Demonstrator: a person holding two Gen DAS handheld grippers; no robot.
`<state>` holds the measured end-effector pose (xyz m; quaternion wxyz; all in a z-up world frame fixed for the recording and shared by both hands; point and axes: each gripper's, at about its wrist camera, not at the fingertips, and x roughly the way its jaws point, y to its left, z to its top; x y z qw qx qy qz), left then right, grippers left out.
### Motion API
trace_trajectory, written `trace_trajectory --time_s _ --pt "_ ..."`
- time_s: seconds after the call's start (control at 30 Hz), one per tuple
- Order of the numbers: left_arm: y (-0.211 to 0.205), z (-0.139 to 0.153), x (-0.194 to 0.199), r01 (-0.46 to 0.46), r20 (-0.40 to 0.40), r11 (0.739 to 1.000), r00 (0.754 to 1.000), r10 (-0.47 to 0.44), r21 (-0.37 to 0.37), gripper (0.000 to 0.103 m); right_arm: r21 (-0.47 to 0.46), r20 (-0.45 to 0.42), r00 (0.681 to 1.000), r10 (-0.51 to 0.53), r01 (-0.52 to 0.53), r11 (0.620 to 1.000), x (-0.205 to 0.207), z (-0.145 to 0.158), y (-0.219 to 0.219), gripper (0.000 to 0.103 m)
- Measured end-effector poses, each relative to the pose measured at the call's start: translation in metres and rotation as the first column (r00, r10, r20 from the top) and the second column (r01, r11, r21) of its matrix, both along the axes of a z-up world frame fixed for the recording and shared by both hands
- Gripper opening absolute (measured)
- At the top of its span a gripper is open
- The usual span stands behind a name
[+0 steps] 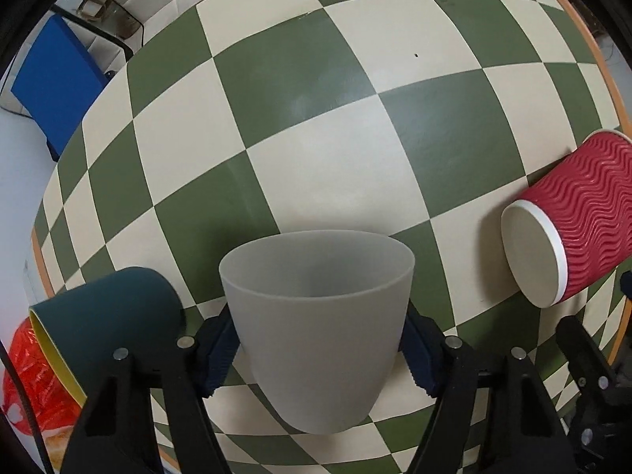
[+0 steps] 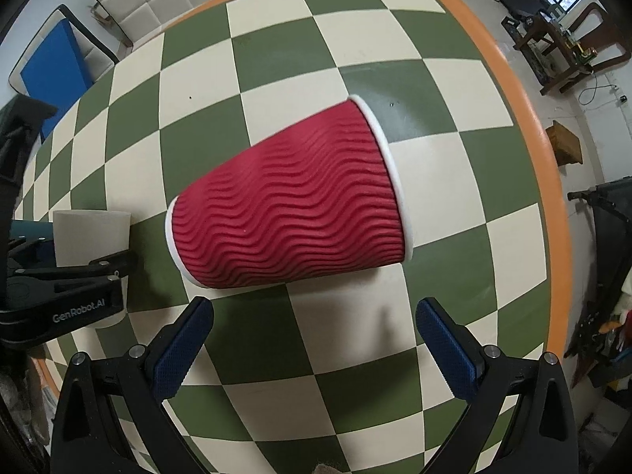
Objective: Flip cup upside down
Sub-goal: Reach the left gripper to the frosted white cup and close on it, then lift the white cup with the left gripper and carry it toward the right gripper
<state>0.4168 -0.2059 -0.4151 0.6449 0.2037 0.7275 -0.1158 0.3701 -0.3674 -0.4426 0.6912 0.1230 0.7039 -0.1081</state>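
Observation:
A frosted grey cup [image 1: 320, 331] stands mouth up between the blue pads of my left gripper [image 1: 316, 355], which is shut on its sides. It also shows at the left of the right wrist view [image 2: 91, 237]. A red ribbed paper cup [image 2: 288, 201] lies on its side on the checkered table [image 2: 355, 387], its base to the left and its white rim to the right. In the left wrist view it lies at the right edge [image 1: 580, 221]. My right gripper [image 2: 316, 347] is open just short of the red cup and holds nothing.
A dark teal cup with a yellow inside [image 1: 106, 320] lies on its side at the left, beside a red plastic bag [image 1: 27, 379]. The table's orange edge [image 2: 525, 118] runs along the right. A blue chair [image 2: 51, 67] and a padded seat [image 2: 150, 0] stand beyond the table.

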Motion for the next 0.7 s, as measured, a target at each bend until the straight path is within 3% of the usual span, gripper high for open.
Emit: trace_trajectory --time_s 0.33,0.7 --pt "0.032 0.013 -0.015 -0.148 -0.031 0.986 0.989 0.146 -0.072 0.069 -0.005 -0.022 0.999 0.036 -0.036 0.999 -0.003 0.000 0.005 0.103" --pt "0.079 0.025 -0.076 -0.316 -0.090 0.941 0.948 0.307 -0.120 0.070 -0.017 -0.003 0.995 0.104 -0.104 0.994 -0.036 0.021 0.021 0.103"
